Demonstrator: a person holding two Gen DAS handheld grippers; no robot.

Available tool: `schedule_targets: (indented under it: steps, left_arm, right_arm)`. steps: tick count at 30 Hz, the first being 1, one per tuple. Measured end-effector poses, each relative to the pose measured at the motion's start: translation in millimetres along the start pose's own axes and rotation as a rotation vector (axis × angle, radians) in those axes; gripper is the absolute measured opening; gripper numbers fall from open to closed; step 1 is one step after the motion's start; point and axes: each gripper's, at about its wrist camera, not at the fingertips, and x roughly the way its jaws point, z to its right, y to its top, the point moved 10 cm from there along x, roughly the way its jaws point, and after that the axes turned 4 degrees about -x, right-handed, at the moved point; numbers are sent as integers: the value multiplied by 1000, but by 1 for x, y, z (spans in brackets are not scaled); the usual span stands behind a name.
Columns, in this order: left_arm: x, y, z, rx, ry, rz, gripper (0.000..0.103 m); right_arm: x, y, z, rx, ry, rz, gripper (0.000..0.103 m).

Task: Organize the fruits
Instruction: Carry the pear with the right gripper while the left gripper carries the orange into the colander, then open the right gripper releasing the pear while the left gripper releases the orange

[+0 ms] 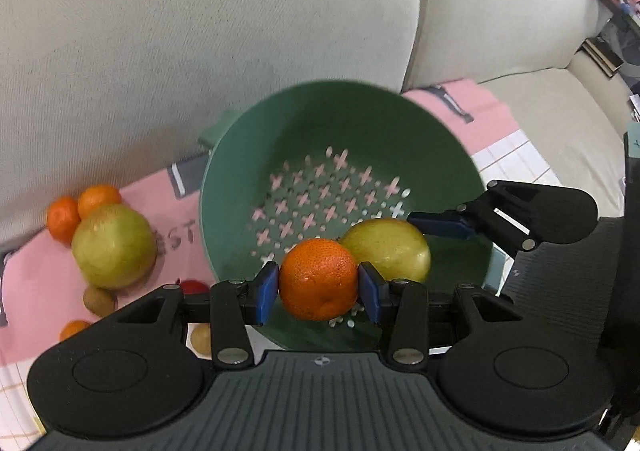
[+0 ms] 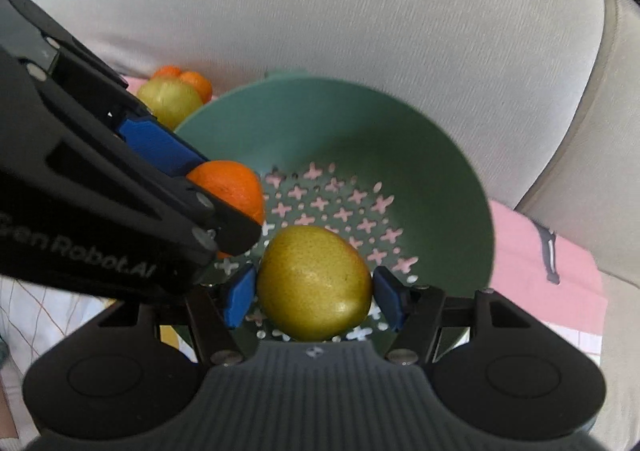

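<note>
A green colander (image 1: pixel 400 119) (image 2: pixel 420 139) stands on a pink cloth on a sofa. My left gripper (image 1: pixel 319 288) is shut on an orange mandarin (image 1: pixel 318 279) and holds it over the colander's near side; the mandarin also shows in the right wrist view (image 2: pixel 236 183). My right gripper (image 2: pixel 314 293) has a yellow-green pear (image 2: pixel 314 283) between its pads, over the colander; the left pad touches it and a thin gap shows at the right pad. The pear (image 1: pixel 394 247) sits beside the mandarin in the left wrist view.
Left of the colander on the pink cloth (image 1: pixel 168 203) lie a green apple (image 1: pixel 114 247), two mandarins (image 1: pixel 80 211), a kiwi (image 1: pixel 98 301), a red fruit (image 1: pixel 192 286) and another mandarin (image 1: pixel 74 329). Beige sofa cushions (image 1: pixel 200 31) rise behind.
</note>
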Motion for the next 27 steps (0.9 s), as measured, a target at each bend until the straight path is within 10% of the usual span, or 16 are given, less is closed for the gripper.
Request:
schedule_targets:
  steps: [27]
  left_arm:
    - [11, -64, -9, 11, 115, -179, 50]
  right_arm:
    - [-8, -23, -30, 1, 75, -107, 61]
